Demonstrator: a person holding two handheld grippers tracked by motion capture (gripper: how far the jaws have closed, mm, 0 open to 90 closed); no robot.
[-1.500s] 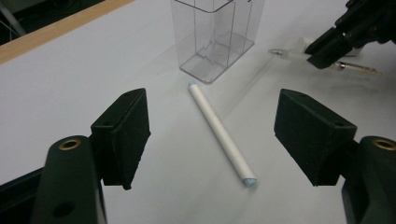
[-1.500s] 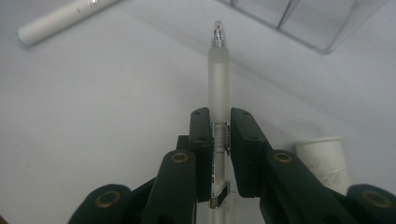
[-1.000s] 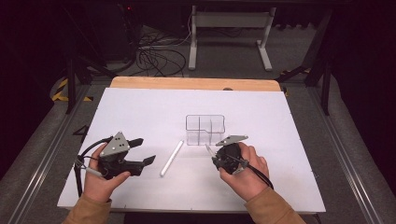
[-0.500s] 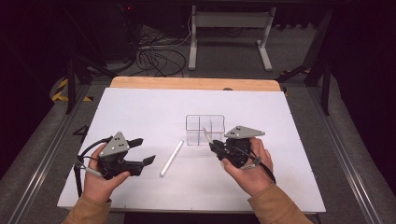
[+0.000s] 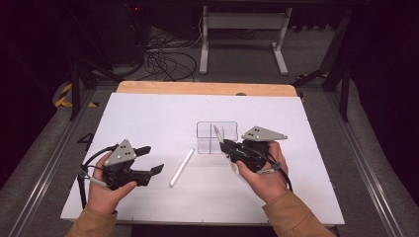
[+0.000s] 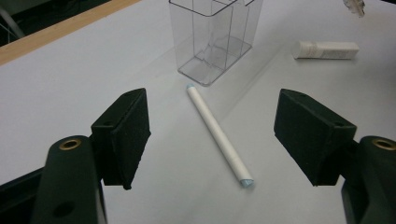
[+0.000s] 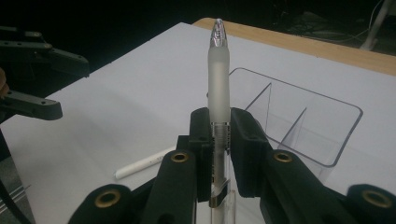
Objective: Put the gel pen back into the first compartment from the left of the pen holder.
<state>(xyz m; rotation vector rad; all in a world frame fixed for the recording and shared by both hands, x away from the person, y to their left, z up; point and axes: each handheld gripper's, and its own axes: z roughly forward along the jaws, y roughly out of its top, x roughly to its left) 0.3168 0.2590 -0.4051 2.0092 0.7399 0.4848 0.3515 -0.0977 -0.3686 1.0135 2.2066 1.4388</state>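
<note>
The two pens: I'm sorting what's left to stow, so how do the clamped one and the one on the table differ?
The frosted clear-tipped pen stands upright, clamped in the right claw beside the clear plastic divided holder; the plain white blue-ended pen lies flat on the white table, untouched, before the open left claw. Both are slim sticks outside the holder.

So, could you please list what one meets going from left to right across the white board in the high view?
Left gripper with open fingers → white pen lying flat → clear organizer → right gripper shut on a pen.
</note>
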